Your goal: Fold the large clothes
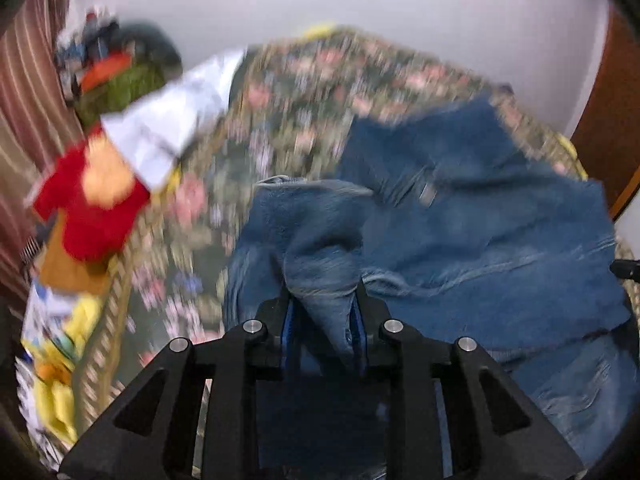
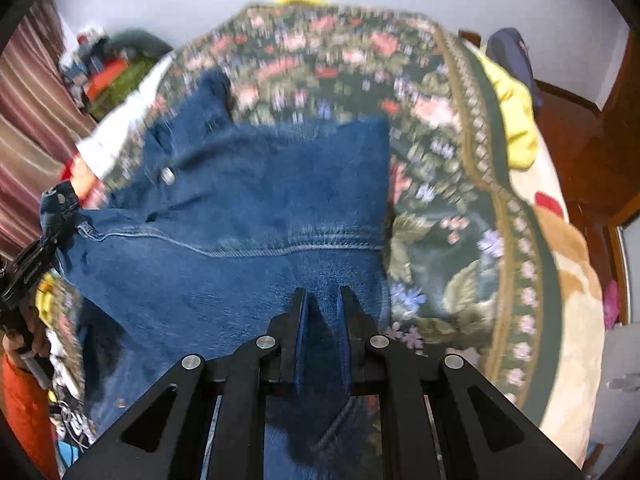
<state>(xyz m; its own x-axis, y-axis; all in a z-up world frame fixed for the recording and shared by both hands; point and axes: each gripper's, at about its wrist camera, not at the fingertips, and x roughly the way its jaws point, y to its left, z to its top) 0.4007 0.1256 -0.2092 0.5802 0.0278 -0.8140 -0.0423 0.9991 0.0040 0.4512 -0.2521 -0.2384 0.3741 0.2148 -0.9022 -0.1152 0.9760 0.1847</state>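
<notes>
A blue denim garment point(image 1: 480, 216) lies spread on a bed with a dark floral cover point(image 1: 296, 92). My left gripper point(image 1: 324, 300) is shut on a bunched fold of the denim, lifted above the bed. My right gripper point(image 2: 323, 300) is shut on another edge of the same denim garment point(image 2: 256, 200), which hangs between the two. The left gripper also shows at the left edge of the right wrist view point(image 2: 56, 216), pinching the denim. A metal button point(image 2: 167, 176) shows on the garment. Both views are motion-blurred.
A pile of clothes sits at the left: a white piece point(image 1: 172, 120), a red and orange piece point(image 1: 92, 200), green cloth point(image 1: 120, 88). A striped curtain point(image 1: 24, 80) hangs left. A yellow cloth point(image 2: 516, 120) and cream blanket point(image 2: 568, 264) lie right. A white wall point(image 1: 400, 12) stands behind.
</notes>
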